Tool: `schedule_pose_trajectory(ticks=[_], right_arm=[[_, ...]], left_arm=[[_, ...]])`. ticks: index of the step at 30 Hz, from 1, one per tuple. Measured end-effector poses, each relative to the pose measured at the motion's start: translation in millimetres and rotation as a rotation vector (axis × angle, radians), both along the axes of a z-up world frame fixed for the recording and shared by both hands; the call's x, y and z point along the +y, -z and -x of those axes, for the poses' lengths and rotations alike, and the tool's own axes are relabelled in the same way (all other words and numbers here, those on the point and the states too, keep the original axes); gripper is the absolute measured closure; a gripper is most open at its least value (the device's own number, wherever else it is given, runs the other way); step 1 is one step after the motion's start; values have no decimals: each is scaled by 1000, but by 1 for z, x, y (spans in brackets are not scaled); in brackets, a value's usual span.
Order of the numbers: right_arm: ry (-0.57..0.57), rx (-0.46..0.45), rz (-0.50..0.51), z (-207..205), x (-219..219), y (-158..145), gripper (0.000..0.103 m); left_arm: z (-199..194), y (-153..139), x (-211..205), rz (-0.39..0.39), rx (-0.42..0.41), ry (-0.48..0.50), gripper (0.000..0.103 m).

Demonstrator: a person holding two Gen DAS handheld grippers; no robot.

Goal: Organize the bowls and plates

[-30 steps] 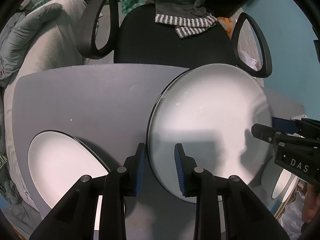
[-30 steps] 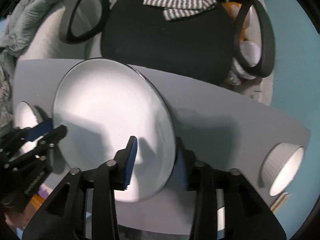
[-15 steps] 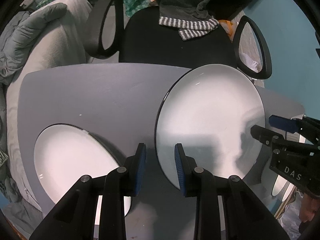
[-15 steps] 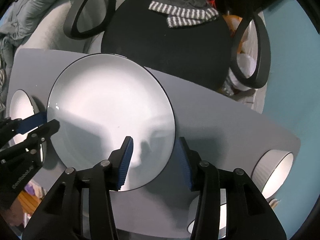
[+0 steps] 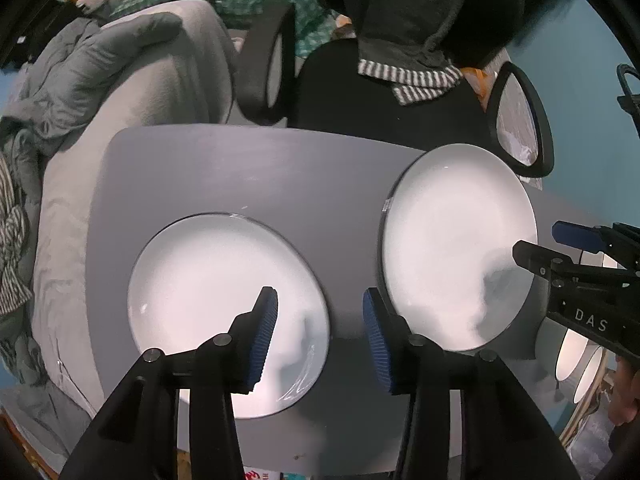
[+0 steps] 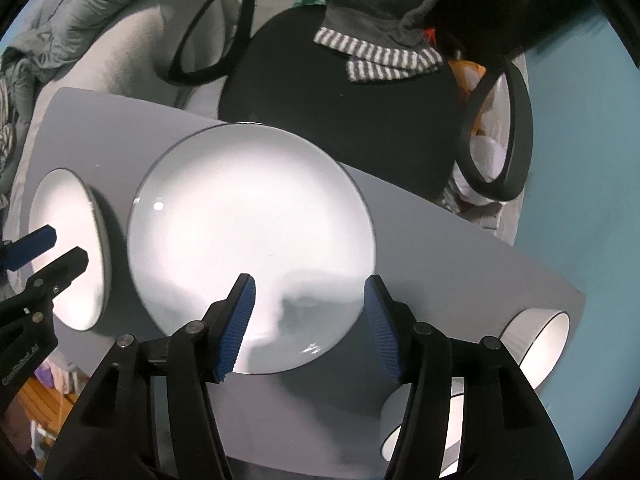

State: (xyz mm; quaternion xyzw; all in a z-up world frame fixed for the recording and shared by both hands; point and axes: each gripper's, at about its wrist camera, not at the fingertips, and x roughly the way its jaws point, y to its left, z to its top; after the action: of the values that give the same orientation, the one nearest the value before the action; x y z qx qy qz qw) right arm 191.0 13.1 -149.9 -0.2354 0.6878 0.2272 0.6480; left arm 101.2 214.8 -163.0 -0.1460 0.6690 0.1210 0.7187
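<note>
Two white plates with dark rims lie on the grey table [image 5: 248, 176]. In the left wrist view, one plate [image 5: 208, 280] is under my open left gripper [image 5: 320, 336]; the other plate [image 5: 452, 248] lies to its right. In the right wrist view, that second plate [image 6: 248, 232] lies flat under my open right gripper [image 6: 308, 320], and the first plate [image 6: 68, 248] is at the far left. Two white ribbed bowls [image 6: 540, 344] [image 6: 400, 428] sit at the table's right end. The right gripper also shows in the left wrist view [image 5: 560, 248], open beside the right plate.
A black office chair [image 6: 340, 120] with a grey striped cloth [image 6: 384, 60] stands behind the table. A grey blanket [image 5: 120, 80] lies on the left. A teal wall [image 6: 580, 160] is on the right. The table's near edge is close under both grippers.
The right gripper has opened and let go of the big plate, which now lies flat on the table. The left gripper has opened wider and moved left over the other plate.
</note>
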Motion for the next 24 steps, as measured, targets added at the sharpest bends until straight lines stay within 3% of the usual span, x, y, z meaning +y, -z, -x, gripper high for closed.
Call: schedule_pose_trajectory(ticks=[12, 24], right_arm=[[-109, -24, -70, 32, 56, -27, 41], [-236, 5, -121, 58, 112, -19, 41]], left_arm=[[55, -11, 41, -17, -26, -130, 52], [118, 5, 82, -8, -3, -279, 50]])
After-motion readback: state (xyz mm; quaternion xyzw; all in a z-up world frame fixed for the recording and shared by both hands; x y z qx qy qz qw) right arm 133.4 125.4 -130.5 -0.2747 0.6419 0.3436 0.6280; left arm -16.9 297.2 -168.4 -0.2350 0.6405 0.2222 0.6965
